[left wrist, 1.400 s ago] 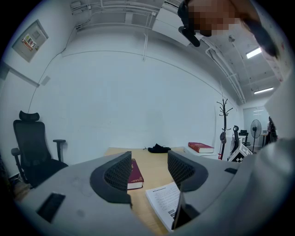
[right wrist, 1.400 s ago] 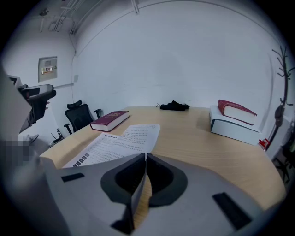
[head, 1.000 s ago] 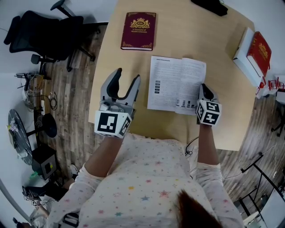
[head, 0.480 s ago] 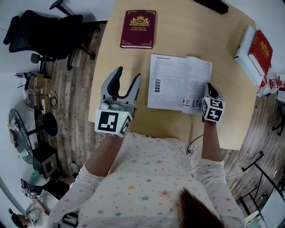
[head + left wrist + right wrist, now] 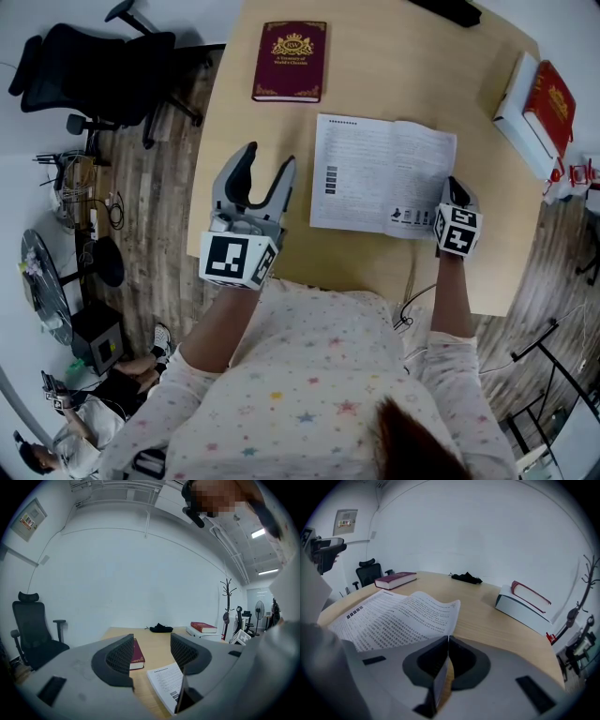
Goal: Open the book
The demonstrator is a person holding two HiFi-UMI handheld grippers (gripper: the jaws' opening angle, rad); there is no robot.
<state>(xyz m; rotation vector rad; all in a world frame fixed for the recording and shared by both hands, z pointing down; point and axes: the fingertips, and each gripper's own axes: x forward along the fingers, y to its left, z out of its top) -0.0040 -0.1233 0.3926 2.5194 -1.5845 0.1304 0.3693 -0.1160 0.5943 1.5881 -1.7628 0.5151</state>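
Note:
A white paperback book [image 5: 375,173] lies open on the wooden table [image 5: 375,56], printed pages up. My right gripper [image 5: 455,189] is at the book's lower right corner, shut on the edge of the right-hand leaf; in the right gripper view that leaf [image 5: 439,679] runs between the closed jaws of this gripper [image 5: 447,639], with the open book [image 5: 393,616] spread ahead on the left. My left gripper [image 5: 266,161] stands open on the table just left of the book, holding nothing. In the left gripper view, this gripper [image 5: 151,644] frames the book [image 5: 165,681] low on the right.
A maroon hardcover [image 5: 291,61] lies closed at the far left of the table. A red book [image 5: 548,98] rests on a white box [image 5: 511,117] at the right edge. A black object [image 5: 441,11] sits at the far edge. An office chair [image 5: 94,70] stands left of the table.
My right gripper has moved to the right with the leaf in it, spreading the book's right side wider and flatter. The left gripper has stayed where it was.

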